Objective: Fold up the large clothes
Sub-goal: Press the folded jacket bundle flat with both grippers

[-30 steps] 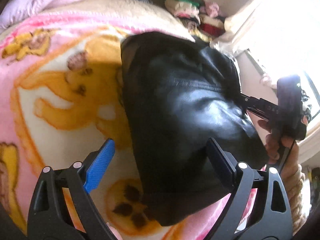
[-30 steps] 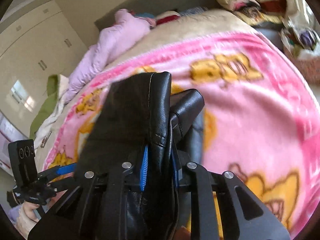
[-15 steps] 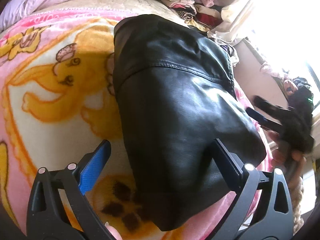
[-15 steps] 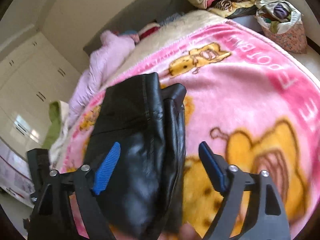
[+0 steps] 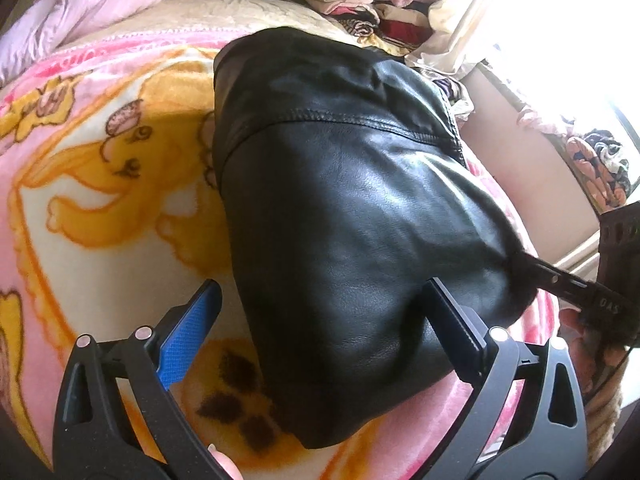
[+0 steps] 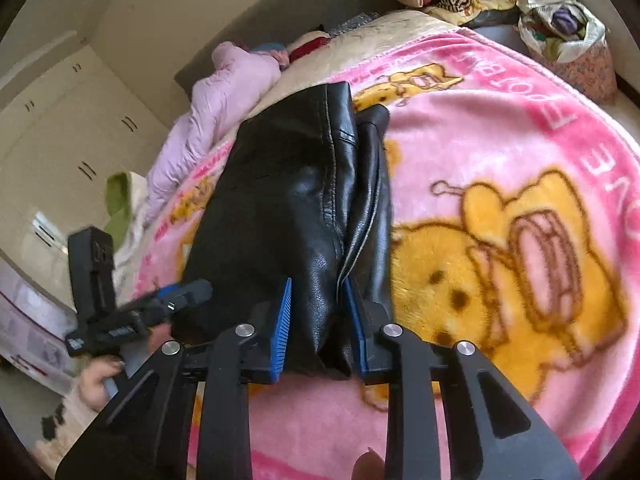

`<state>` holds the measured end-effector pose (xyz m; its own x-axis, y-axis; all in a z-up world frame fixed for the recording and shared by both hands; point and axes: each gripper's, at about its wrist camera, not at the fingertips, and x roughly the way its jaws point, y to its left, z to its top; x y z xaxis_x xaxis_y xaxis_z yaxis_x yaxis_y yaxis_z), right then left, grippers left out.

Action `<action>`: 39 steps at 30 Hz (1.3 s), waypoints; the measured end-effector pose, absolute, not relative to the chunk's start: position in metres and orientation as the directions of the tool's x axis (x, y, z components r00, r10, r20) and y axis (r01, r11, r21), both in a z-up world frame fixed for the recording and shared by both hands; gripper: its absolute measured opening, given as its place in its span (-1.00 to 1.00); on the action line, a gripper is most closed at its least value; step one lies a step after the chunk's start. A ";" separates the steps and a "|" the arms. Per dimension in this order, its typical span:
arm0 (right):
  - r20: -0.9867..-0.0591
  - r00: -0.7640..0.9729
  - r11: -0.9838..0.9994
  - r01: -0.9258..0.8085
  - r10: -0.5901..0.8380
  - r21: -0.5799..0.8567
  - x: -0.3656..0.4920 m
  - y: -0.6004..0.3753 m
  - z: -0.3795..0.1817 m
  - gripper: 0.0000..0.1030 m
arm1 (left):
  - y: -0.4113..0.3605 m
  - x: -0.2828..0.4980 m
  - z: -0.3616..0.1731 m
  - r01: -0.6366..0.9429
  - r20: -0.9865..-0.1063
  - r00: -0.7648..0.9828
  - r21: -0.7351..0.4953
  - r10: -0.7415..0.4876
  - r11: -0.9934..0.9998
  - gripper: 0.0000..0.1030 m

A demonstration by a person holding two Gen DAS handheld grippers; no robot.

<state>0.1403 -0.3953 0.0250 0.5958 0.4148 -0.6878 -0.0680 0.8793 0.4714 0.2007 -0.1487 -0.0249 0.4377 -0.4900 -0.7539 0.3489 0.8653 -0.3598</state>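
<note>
A folded black leather jacket lies on a pink bear-print blanket on the bed. My left gripper is open, its fingers straddling the jacket's near end without pinching it. In the right wrist view my right gripper is shut on the near folded edge of the jacket. The right gripper also shows at the jacket's right edge in the left wrist view. The left gripper shows at the left of the right wrist view, open beside the jacket.
A lilac padded garment lies at the bed's far side. Piles of folded clothes sit beyond the bed. A bag of clothes stands by the bed corner. White wardrobes line the wall.
My right gripper let go of the jacket half a second ago and has now closed again on its near folded edge. The left gripper stayed open over the jacket.
</note>
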 end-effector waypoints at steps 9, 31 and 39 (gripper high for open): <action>-0.703 0.549 0.836 0.014 0.452 0.549 0.133 -0.416 -0.005 0.43 | -0.152 0.200 -0.031 0.343 -0.763 0.436 -0.351 -0.478 0.872 0.82; -0.666 0.421 0.753 -0.067 0.616 0.654 0.177 -0.402 -0.035 -0.02 | -0.149 0.212 -0.038 0.334 -0.765 0.438 -0.350 -0.473 0.875 0.84; -0.664 0.426 0.759 -0.091 0.614 0.644 0.190 -0.386 -0.035 -0.03 | -0.134 0.224 -0.032 0.286 -0.772 0.474 -0.318 -0.422 0.904 0.84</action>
<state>0.1899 -0.3858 -0.0353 0.4262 0.6144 -0.6640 -0.0906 0.7593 0.6444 0.2241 -0.1340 -0.0324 0.4745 -0.4223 -0.7724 0.2862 0.9038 -0.3183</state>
